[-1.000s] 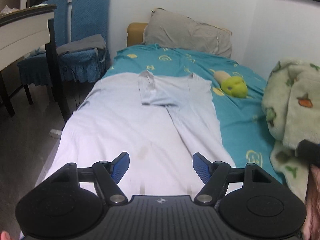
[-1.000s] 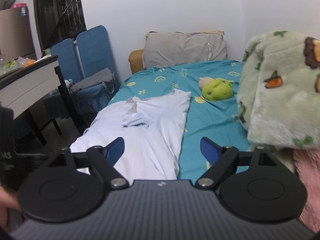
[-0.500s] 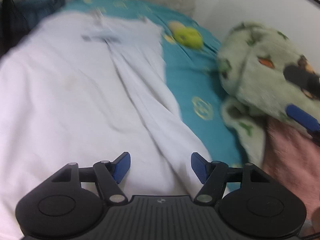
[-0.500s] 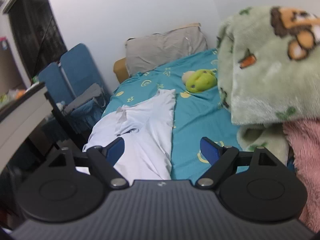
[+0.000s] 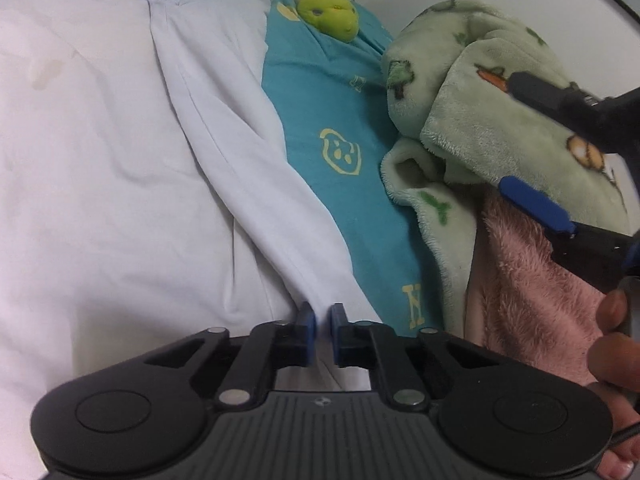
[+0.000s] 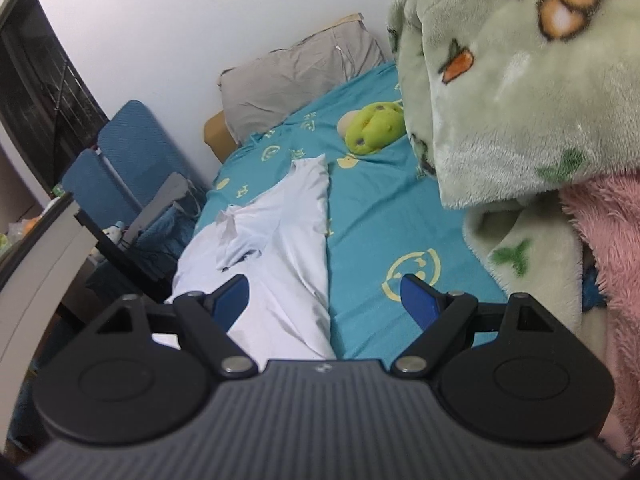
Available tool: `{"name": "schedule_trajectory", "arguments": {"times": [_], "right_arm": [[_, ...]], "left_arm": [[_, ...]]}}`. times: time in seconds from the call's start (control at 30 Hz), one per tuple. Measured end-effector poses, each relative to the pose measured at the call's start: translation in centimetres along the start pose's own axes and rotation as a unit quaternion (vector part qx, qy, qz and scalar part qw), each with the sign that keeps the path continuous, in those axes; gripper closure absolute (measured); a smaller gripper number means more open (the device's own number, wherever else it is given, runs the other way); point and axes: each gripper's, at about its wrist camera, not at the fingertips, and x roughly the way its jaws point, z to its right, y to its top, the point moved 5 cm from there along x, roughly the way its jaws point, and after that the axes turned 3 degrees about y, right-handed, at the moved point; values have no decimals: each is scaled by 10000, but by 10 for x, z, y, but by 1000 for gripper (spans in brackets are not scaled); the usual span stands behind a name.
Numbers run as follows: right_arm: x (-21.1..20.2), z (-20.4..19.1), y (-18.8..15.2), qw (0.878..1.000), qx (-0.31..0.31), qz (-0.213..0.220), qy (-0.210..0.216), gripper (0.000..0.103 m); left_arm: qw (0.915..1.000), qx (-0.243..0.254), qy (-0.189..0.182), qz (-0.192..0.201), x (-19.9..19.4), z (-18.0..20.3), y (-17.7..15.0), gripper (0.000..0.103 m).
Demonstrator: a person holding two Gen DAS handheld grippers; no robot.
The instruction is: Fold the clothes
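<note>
A pale blue-white garment (image 5: 224, 128) lies spread lengthwise on the bed, its right side folded over the middle. My left gripper (image 5: 322, 322) is shut on the garment's near right hem, with a pinch of cloth between the blue pads. My right gripper (image 6: 325, 298) is open and empty, held above the bed near the garment's right edge (image 6: 296, 240). It also shows in the left wrist view (image 5: 532, 148) at the far right, jaws apart, in front of the blanket.
A teal bedsheet (image 5: 340, 104) covers the bed. A green and pink fleece blanket (image 6: 520, 80) is heaped on the right. A green plush toy (image 6: 374, 124) and a grey pillow (image 6: 296, 76) lie at the head. Blue chairs (image 6: 128, 160) and a desk (image 6: 36, 248) stand left.
My left gripper has dropped to the garment's near right hem and closed on it. My right gripper has tilted and shifted right toward the blanket, staying open.
</note>
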Motion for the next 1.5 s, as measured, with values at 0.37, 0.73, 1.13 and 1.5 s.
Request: {"name": "schedule_trajectory", "arguments": {"times": [0.37, 0.73, 1.13, 1.5], "right_arm": [[14, 1, -4, 9996, 61, -263, -44, 19], [39, -10, -29, 9945, -316, -991, -127, 19], [51, -6, -41, 9907, -222, -1315, -259, 33], [59, -15, -45, 9895, -427, -1325, -382, 33]], "left_arm": [[9924, -1045, -630, 175, -87, -49, 28, 99], [9872, -1343, 860, 46, -80, -102, 22, 80], [9758, 1773, 1234, -346, -61, -8, -28, 36], [9640, 2160, 1549, 73, -78, -13, -43, 98]]}}
